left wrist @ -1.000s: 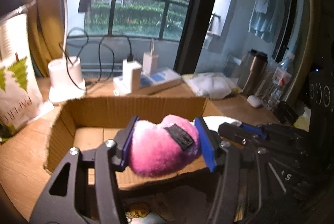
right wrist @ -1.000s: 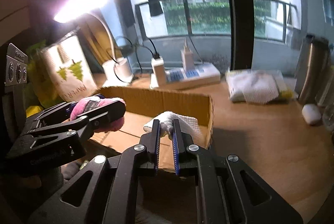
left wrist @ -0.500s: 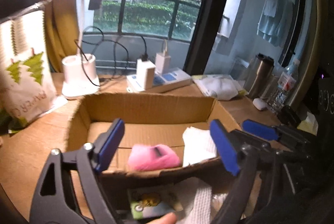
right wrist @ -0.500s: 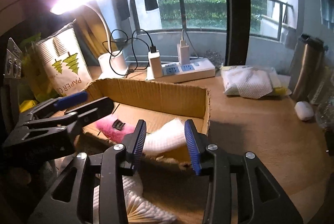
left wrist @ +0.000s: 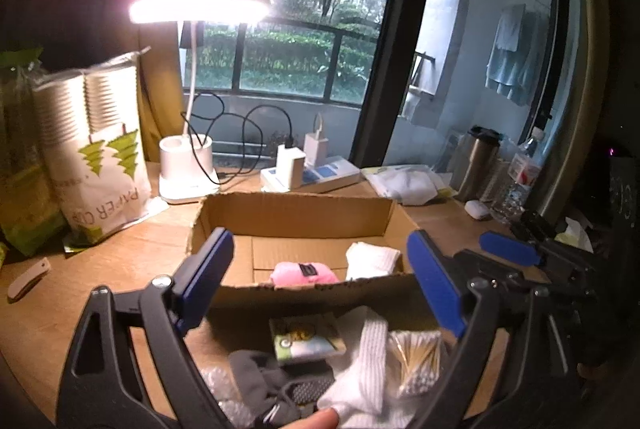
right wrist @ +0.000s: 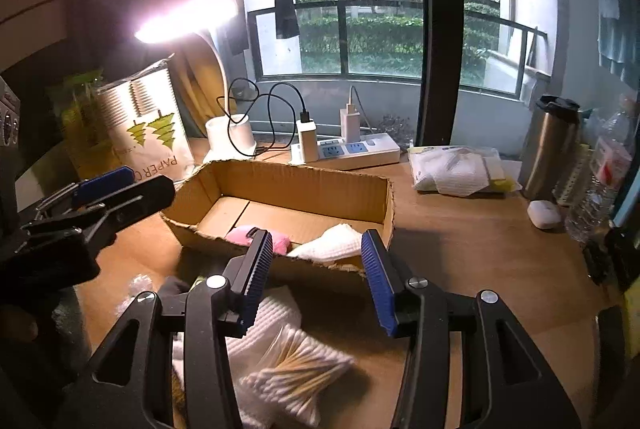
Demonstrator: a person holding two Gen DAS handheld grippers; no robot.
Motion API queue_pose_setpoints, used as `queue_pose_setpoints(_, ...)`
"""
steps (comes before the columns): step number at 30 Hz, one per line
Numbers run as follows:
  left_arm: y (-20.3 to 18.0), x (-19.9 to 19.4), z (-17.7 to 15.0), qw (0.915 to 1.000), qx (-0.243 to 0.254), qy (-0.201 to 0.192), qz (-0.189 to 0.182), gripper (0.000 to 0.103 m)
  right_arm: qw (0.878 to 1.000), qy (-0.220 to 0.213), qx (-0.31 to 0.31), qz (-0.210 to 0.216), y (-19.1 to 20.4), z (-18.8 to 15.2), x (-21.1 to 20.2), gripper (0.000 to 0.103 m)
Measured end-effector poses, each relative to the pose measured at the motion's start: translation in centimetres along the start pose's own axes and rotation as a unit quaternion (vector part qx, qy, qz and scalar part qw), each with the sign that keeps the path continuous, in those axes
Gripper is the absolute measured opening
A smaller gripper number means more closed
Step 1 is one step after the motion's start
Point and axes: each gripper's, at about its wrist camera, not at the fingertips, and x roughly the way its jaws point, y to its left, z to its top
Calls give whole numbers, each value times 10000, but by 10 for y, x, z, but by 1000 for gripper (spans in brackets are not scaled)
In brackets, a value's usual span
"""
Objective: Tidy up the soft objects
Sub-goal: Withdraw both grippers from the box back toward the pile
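Observation:
A pink fuzzy item [left wrist: 303,272] and a white folded sock [left wrist: 372,261] lie inside the open cardboard box [left wrist: 296,213]. They also show in the right wrist view: pink [right wrist: 244,233], white [right wrist: 334,247], box [right wrist: 304,185]. My left gripper [left wrist: 316,283] is open and empty, held above the box's near wall. My right gripper [right wrist: 316,281] is open and empty, just in front of the box. In front of the box lie a white sock [left wrist: 362,365], a grey sock [left wrist: 260,379], a bag of cotton swabs [right wrist: 296,373] and a small card [left wrist: 306,339].
A lit desk lamp [left wrist: 186,173], a paper-cup bag [left wrist: 100,149] and a power strip with chargers [right wrist: 344,149] stand behind the box. To the right are a tissue pack [right wrist: 456,171], a steel tumbler [right wrist: 550,145], a white earbud case [right wrist: 543,213] and a water bottle [right wrist: 596,189].
Both grippers opened and dropped the pink item and the white sock into the box. Both then pulled back and up, away from the box.

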Motion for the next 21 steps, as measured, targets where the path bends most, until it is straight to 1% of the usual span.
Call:
queue_pose_setpoints(5, 0, -26, -6, 9999, 11, -84, 64, 90, 9999, -52, 7, -123, 9, -8, -20, 50)
queue_pose_setpoints(9, -2, -44, -13, 9998, 127, -93, 117, 90, 9997, -150, 7, -177, 15, -14, -37, 50)
queue_pose_setpoints(15, -4, -60, -25, 9996, 178, -40, 231, 90, 9997, -138, 17, -203, 20, -26, -51, 50)
queue_pose_setpoints(21, -5, -68, -37, 9995, 159, -24, 254, 90, 9997, -71, -11, -235, 23, -40, -61, 50)
